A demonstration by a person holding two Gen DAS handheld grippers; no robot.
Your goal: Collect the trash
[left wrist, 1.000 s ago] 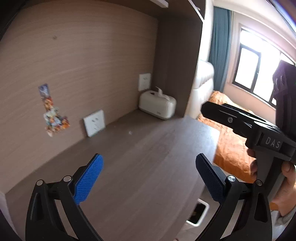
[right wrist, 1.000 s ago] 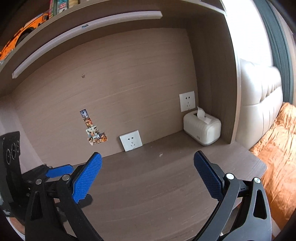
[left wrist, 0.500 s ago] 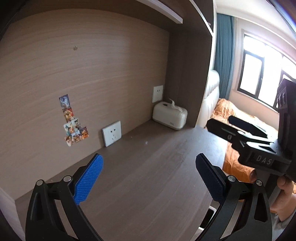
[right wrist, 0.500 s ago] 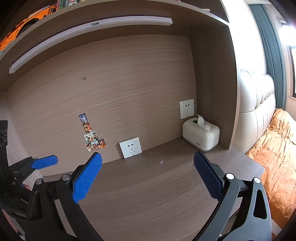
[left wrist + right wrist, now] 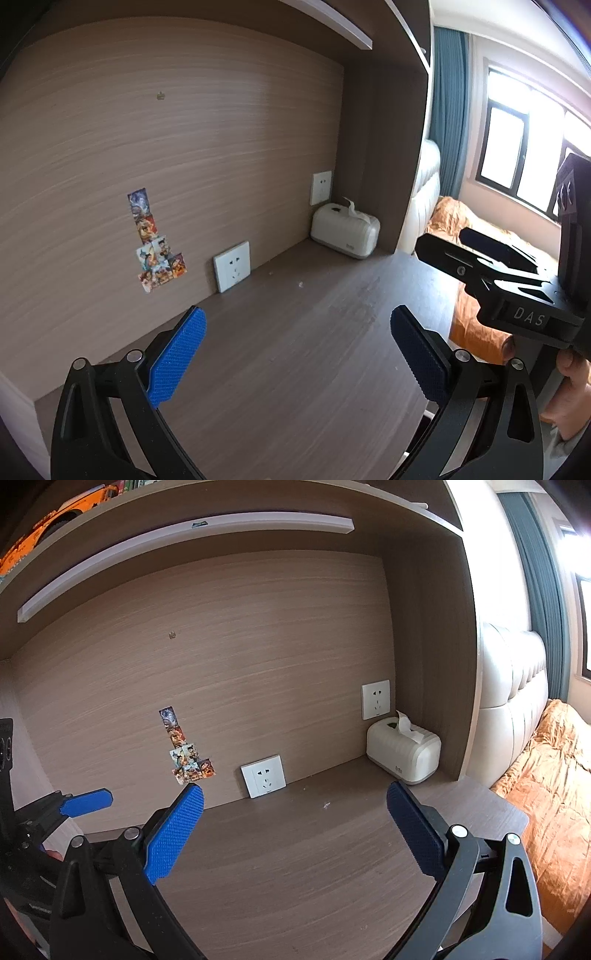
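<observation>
A tiny white scrap lies on the dark wooden desk near the back wall; it also shows in the right wrist view. My left gripper is open and empty above the desk's middle. My right gripper is open and empty, also above the desk. The right gripper shows at the right of the left wrist view, and the left gripper at the left of the right wrist view. No other trash is visible.
A white tissue box stands in the desk's back right corner. A loose socket plate leans on the back wall, beside stickers. A shelf runs overhead. A bed with orange bedding lies to the right.
Both grippers have pulled back and tilted up, so more of the back wall and shelf shows. Both stay open and empty.
</observation>
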